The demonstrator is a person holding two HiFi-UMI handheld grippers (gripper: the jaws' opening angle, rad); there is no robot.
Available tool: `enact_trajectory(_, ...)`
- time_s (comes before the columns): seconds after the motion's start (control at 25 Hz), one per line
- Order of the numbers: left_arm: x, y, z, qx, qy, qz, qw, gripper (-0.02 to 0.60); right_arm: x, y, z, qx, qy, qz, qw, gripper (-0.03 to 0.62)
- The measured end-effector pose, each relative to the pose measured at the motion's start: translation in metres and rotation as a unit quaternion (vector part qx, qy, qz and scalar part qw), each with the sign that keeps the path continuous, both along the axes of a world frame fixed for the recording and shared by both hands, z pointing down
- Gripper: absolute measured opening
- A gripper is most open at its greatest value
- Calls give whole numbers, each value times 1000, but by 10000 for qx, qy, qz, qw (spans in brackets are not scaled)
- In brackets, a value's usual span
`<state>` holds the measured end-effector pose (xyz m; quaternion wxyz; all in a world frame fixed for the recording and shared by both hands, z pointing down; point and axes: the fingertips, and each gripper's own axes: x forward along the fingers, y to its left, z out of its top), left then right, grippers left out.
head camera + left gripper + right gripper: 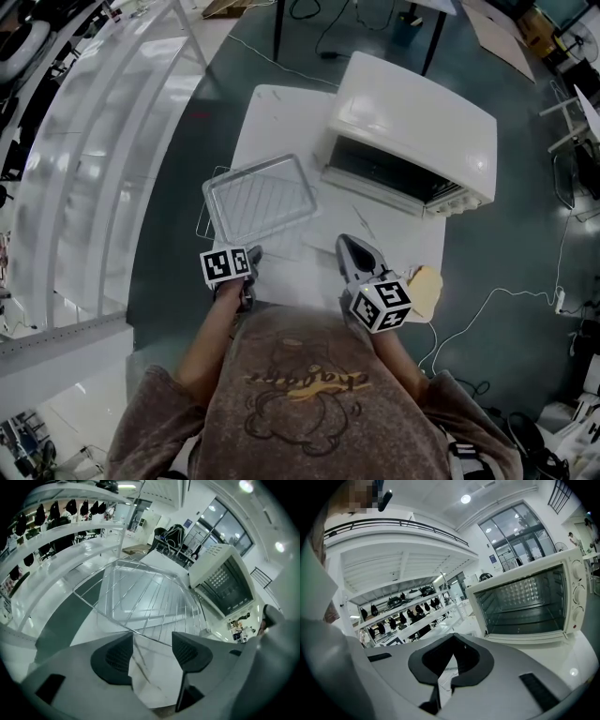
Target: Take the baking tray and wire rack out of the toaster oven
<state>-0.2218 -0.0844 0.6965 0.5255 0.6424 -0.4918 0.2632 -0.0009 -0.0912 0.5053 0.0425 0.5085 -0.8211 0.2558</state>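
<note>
1. The toaster oven (412, 122), white, stood at the far right of the white table (272, 112) with its door folded down. The right gripper view showed its cavity (525, 606) with only bare walls and side rails.
2. The baking tray (261, 195) lay outside the oven, on the table to the oven's left. It was a shallow, shiny metal rectangle with rounded corners, and its floor was bare.
3. The wire rack (164, 620) lay flat under the tray. Its thin parallel rods and frame stuck out past the tray's near and left edges.
4. The left gripper (152, 637) pointed down at the rack's near edge. Its jaws stood wide apart with nothing between the pads.
5. The right gripper (452, 639) faced the open oven. Its jaw tips were together and gripped nothing.
</note>
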Motion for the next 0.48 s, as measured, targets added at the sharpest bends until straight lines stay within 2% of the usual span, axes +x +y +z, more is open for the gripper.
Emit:
enact_trajectory(0.12, -2, 0, -4, 41, -20, -52, 10000, 253, 5, 0, -3, 21, -6, -31, 10000, -8)
enact_trajectory(0.28, -1, -5, -18, 279, -54, -146, 9995, 253, 10, 2, -4, 44, -10, -84, 10000, -8)
enact_trajectory(0.36, 2, -14, -32, 505, -61, -154, 9986, 253, 12, 3, -5, 57, -10, -123, 9999, -8)
enact_trajectory(0.48, 11, -34, -67, 1042, -115, -60, 9945, 253, 14, 3, -8, 107, 9, -185, 9998, -8)
